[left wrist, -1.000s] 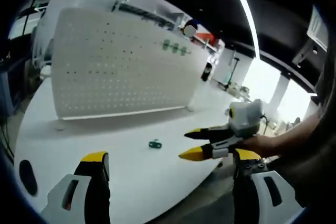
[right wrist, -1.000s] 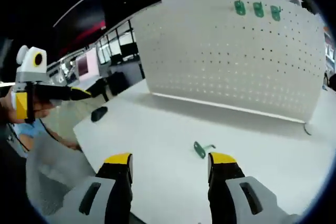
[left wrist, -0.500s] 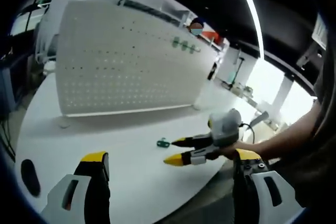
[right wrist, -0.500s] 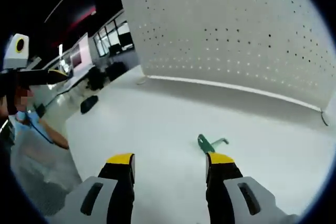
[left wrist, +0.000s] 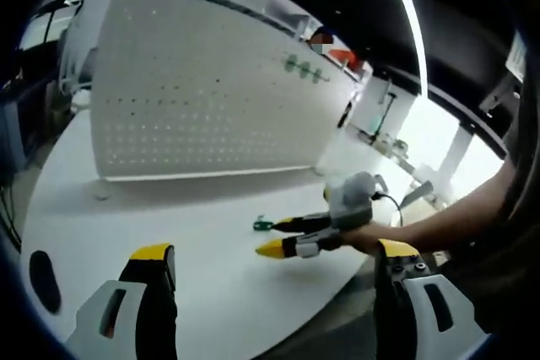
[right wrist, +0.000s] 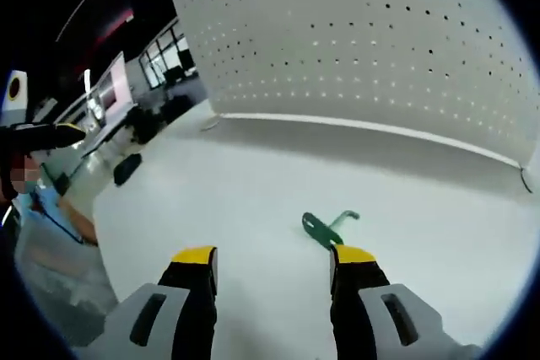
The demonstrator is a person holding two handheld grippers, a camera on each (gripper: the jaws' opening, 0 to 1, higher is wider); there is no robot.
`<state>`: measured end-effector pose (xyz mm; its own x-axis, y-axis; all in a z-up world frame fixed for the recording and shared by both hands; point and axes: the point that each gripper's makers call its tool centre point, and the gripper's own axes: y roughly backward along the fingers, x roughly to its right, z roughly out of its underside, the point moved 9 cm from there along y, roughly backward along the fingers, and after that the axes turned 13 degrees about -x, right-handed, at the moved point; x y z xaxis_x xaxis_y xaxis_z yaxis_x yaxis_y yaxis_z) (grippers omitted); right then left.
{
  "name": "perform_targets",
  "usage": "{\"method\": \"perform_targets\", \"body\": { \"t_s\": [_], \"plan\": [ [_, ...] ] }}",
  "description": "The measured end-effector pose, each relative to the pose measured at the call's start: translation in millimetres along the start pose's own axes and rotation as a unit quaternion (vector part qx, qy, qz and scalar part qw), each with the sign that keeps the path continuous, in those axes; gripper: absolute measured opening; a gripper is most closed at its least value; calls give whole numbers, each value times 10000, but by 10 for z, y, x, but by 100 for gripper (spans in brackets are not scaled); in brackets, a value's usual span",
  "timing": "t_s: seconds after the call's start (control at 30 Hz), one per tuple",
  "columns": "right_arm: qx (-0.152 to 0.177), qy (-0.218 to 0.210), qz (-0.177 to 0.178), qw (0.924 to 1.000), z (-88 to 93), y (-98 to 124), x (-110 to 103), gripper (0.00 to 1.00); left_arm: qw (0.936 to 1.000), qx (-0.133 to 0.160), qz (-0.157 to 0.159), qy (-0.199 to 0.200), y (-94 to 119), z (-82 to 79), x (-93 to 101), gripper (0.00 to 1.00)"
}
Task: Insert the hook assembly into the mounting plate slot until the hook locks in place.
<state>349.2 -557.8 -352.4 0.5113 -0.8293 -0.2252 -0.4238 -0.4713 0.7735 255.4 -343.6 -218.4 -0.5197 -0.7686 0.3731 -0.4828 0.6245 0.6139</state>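
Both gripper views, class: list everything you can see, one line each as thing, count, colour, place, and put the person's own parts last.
Loose hook: one, green, flat on the table just ahead of the right gripper's tip.
Mounted hooks: three, green, in a row high on the pegboard.
Pegboard: one, white, upright on the table.
Table: one, white, under everything.
Dark oval object: one, black, near the table's edge.
Right gripper: one, yellow-tipped, open, reaching the loose hook.
Left gripper: one, yellow-tipped, open, over the table.
Person's hand: one, holding the right gripper.
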Motion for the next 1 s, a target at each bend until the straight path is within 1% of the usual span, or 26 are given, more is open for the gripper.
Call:
{"method": "perform_targets", "body": {
  "t_s": [0.17,0.37,0.4,0.47,0.5,0.6,0.67,0.73,0.83,0.93,1.0],
  "plan": [
    [-56,-113,61,9999,-75,-87,71,53,10000,-3,-24,44,7,14,-40,100],
    [-5,-297,161,9994,-199,-175,97,52,9999,-4,-45,94,14,28,-77,99],
    [-15,-291,177,9994,-206,-183,97,51,9999,-9,-48,99,14,31,-82,99],
    [-33,-237,354,9991,-266,-213,114,47,9999,-7,-52,118,15,34,-93,99],
    [-16,-264,369,9990,-290,-222,119,45,9999,-4,-49,124,15,33,-96,99],
    [8,-431,417,9982,-358,-260,141,44,9999,-4,-63,139,17,33,-115,99],
    [-60,-573,442,9974,-403,-306,150,44,9999,1,-71,156,16,34,-135,99],
    [-60,-575,491,9971,-450,-341,140,44,9998,-1,-77,174,14,33,-150,99],
    [-121,-442,622,9970,-514,-393,143,41,9998,3,-89,193,15,28,-161,99],
    [-182,-455,679,9965,-567,-433,177,37,9998,9,-94,203,18,22,-180,99],
    [-166,-450,704,9964,-609,-444,187,34,9997,7,-107,213,21,21,-193,99]
  ]
}}
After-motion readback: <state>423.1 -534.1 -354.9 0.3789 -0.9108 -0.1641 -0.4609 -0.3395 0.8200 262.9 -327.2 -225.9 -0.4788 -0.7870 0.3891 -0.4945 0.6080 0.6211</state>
